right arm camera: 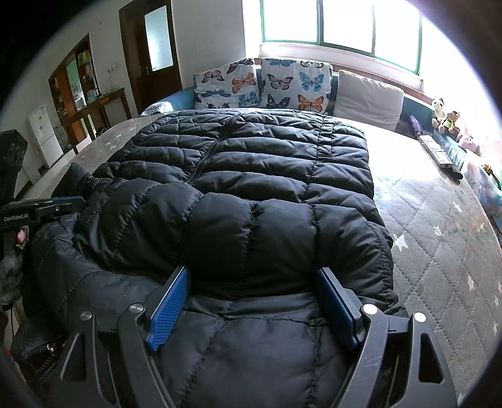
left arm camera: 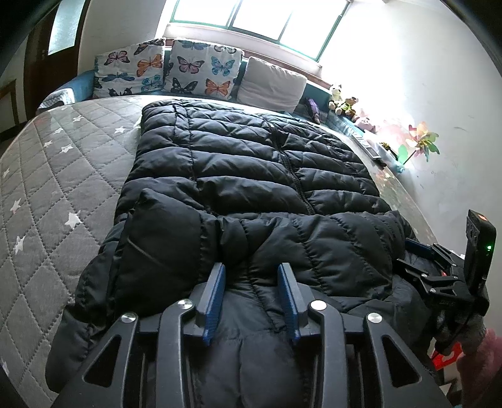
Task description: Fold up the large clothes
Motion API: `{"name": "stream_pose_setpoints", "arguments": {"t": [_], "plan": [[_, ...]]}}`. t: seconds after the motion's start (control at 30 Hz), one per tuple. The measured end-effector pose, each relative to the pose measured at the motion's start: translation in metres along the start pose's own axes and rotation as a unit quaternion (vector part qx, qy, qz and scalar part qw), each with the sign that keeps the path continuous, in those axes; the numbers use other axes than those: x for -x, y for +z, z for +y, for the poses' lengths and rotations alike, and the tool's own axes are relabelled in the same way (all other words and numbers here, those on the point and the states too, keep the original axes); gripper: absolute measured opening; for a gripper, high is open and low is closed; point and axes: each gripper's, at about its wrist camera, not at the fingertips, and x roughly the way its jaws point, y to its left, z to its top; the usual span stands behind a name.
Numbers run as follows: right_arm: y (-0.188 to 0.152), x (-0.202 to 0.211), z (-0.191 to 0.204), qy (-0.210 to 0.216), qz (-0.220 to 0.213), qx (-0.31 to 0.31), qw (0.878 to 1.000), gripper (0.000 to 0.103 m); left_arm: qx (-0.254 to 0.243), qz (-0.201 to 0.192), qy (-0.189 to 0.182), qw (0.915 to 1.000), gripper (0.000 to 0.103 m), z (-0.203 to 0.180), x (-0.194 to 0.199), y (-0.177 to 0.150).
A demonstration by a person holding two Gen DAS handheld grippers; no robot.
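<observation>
Left wrist view shows the black puffer jacket spread along the mattress, its near end folded over. Left gripper is spread over that fold; right gripper gapes wide, pinching nothing.

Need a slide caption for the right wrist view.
Open right gripper over a folded black puffer jacket on a star-quilted bed.

Daylight floods through a green-framed window above a grey star-quilted mattress. Butterfly-print cushions line the headboard; a dark wooden door interrupts the white wall.
</observation>
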Motion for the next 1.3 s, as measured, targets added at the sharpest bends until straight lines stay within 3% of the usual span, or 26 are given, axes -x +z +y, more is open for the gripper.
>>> {"name": "stream_pose_setpoints", "arguments": {"t": [0.3,0.8,1.3], "plan": [[0.002,0.0,0.001,-0.003,-0.001,0.0,1.0,0.09,-0.038,-0.003,-0.024,0.999,0.074,-0.014,-0.002,0.0],[0.001,0.0,0.0,-0.004,-0.01,-0.004,1.0,0.09,-0.035,-0.011,-0.052,0.998,0.079,-0.008,0.002,0.0],[0.0,-0.003,0.005,-0.014,-0.011,-0.001,1.0,0.09,-0.051,-0.007,-0.042,0.9978,0.079,-0.011,-0.003,-0.002]]}}
